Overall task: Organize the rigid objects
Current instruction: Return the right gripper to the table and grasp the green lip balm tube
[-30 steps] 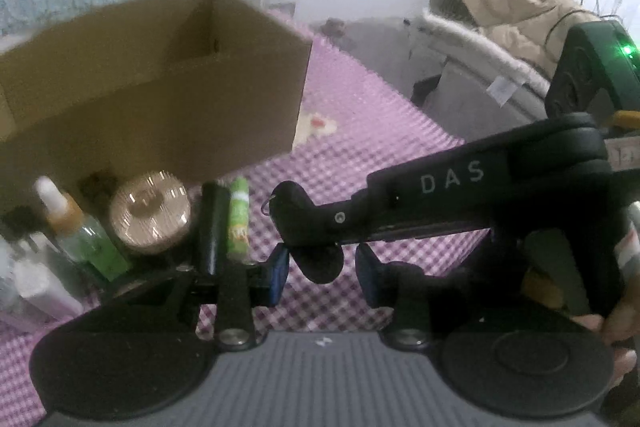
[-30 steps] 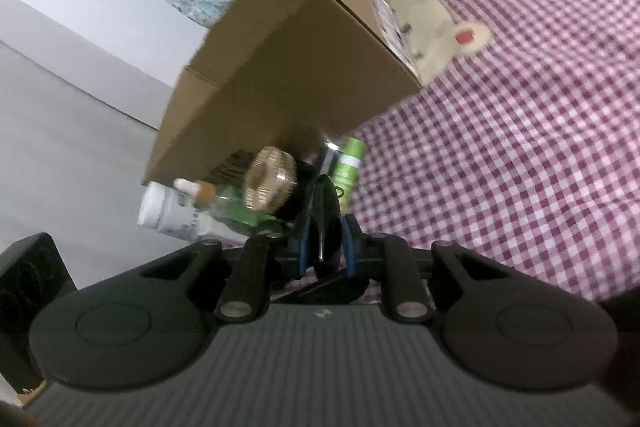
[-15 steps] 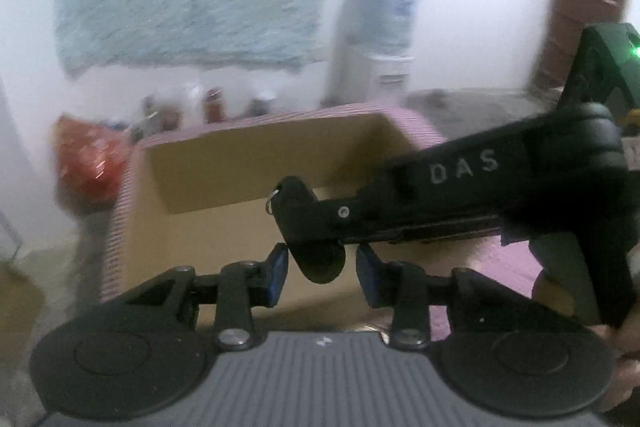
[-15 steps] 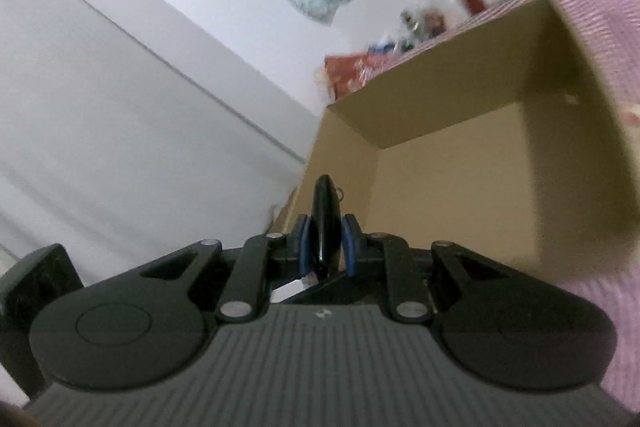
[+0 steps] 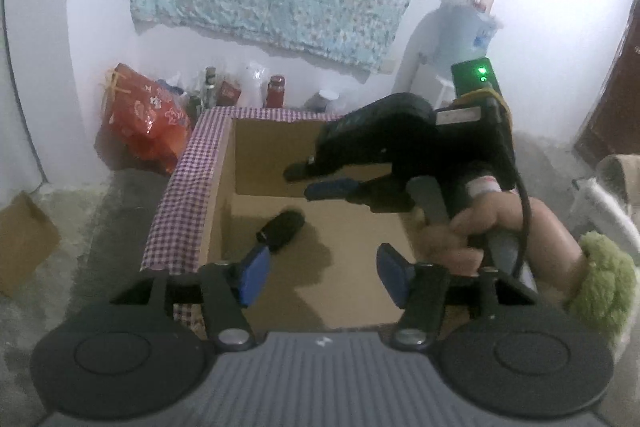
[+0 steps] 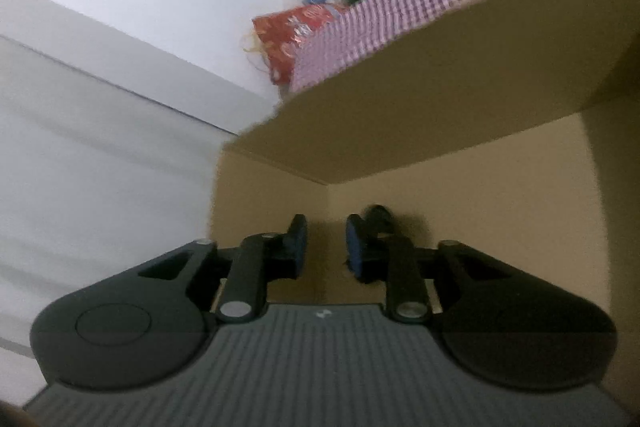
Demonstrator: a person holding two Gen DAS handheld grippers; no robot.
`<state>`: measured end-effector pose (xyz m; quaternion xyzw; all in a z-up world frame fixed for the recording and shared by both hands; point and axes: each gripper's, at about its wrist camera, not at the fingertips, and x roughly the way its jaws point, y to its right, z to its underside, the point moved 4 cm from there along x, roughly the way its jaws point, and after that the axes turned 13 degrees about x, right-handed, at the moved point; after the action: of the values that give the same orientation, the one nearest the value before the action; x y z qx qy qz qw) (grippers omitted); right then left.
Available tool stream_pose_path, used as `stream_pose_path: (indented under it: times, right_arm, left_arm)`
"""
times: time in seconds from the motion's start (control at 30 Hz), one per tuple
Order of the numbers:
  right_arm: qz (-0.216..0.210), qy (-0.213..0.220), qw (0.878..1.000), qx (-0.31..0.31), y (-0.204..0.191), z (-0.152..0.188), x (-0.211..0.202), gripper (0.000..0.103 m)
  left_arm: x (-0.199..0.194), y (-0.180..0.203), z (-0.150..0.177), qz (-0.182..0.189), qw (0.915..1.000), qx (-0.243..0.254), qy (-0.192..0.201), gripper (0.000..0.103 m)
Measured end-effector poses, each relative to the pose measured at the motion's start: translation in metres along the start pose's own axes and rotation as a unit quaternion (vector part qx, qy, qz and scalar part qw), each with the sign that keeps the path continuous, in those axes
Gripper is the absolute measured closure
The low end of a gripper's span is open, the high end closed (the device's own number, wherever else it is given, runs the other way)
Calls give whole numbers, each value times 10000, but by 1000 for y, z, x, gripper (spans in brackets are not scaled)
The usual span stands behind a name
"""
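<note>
An open cardboard box [image 5: 224,195] stands on the purple checked cloth. A black cylindrical object [image 5: 280,230] lies on the box floor near its left wall; in the right wrist view it [image 6: 378,217] shows just past my right finger. My left gripper [image 5: 322,277] is open and empty above the box's near edge. My right gripper [image 6: 324,243] is open and empty inside the box; it shows in the left wrist view [image 5: 320,179] above the black object, held by a hand.
A red bag [image 5: 144,119] and several bottles [image 5: 276,91] stand by the wall behind the box. A water dispenser [image 5: 460,39] is at the back right. A small cardboard box [image 5: 24,239] sits on the floor at left.
My right gripper opened and let go of the black object, which now lies in the box. Both grippers moved over the box. My left gripper opened wider.
</note>
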<state>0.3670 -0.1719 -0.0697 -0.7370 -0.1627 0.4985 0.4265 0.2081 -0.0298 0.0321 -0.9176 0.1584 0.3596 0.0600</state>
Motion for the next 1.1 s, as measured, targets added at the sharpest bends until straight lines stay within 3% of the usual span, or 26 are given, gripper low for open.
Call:
stream_pose_path:
  times: [0.13, 0.27, 0.53, 0.6, 0.7, 0.83, 0.97, 1.1]
  right_arm:
    - [-423, 99, 9991, -5, -2, 3, -40, 65]
    - [-782, 183, 9968, -20, 3, 8, -93, 63]
    - [-1085, 634, 9908, -505, 56, 72, -237, 62]
    - [-918, 842, 9906, -568, 76, 89, -250, 61]
    - [-341, 1055, 9922, -562, 114, 114, -253, 61]
    - [556, 1084, 9911, -546, 154, 134, -230, 63]
    - [1025, 1013, 9867, -758, 160, 137, -201, 66]
    - [1276, 1031, 9802, -1113, 149, 132, -174, 72]
  left_arm:
    - [-22, 5, 9, 77, 9996, 74, 269, 34]
    - [-46, 20, 18, 219, 9975, 356, 562, 25]
    - [-78, 67, 41, 818, 9879, 952, 907, 19]
    - [-75, 82, 50, 944, 9859, 1093, 847, 19]
    - [-58, 106, 67, 1142, 9828, 1310, 629, 21]
    - [-29, 140, 89, 1327, 9785, 1568, 179, 43]
    - [2, 160, 107, 1320, 9746, 1806, -137, 62]
    - [17, 168, 114, 1349, 9728, 1855, -310, 66]
